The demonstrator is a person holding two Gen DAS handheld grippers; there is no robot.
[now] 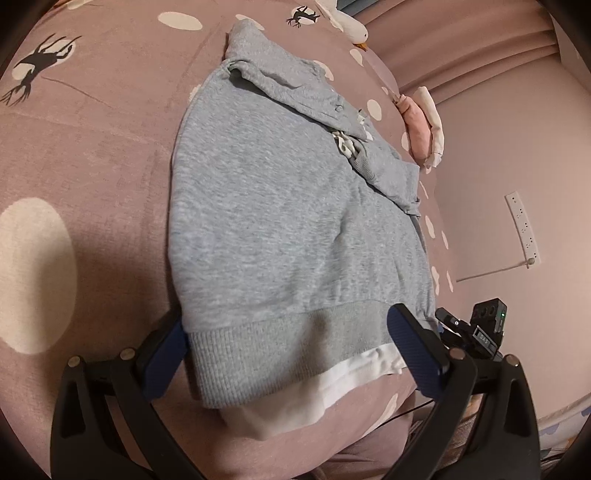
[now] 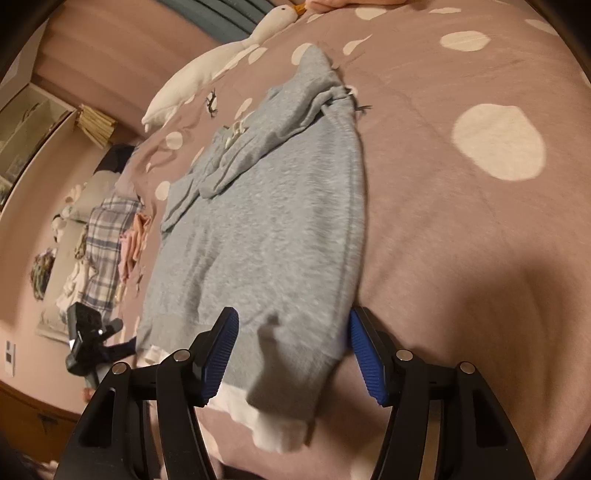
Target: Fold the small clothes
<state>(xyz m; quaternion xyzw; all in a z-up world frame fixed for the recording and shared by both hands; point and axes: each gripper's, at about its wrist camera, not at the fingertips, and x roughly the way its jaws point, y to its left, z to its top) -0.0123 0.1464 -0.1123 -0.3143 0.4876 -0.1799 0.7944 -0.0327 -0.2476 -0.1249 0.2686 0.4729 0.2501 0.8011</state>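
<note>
A grey sweater (image 1: 277,206) (image 2: 266,229) lies flat on the mauve dotted bed cover (image 1: 92,166) (image 2: 461,240), its sleeves folded across the upper part. A white layer (image 1: 332,384) (image 2: 273,432) shows below the ribbed hem. My left gripper (image 1: 291,350) is open and straddles one corner of the hem, its blue pads (image 1: 417,350) wide apart. My right gripper (image 2: 291,354) is open around the other hem corner, and the cloth lies loose between its pads (image 2: 218,350). Each view shows the other gripper beside the hem: the right gripper (image 1: 476,332) and the left gripper (image 2: 88,347).
A white plush goose (image 2: 207,70) (image 1: 351,22) lies at the head of the bed. Folded pink and white clothes (image 1: 421,129) sit at the bed's edge. A plaid heap of clothes (image 2: 107,236) lies beside the bed. A power strip (image 1: 522,229) hangs on the wall.
</note>
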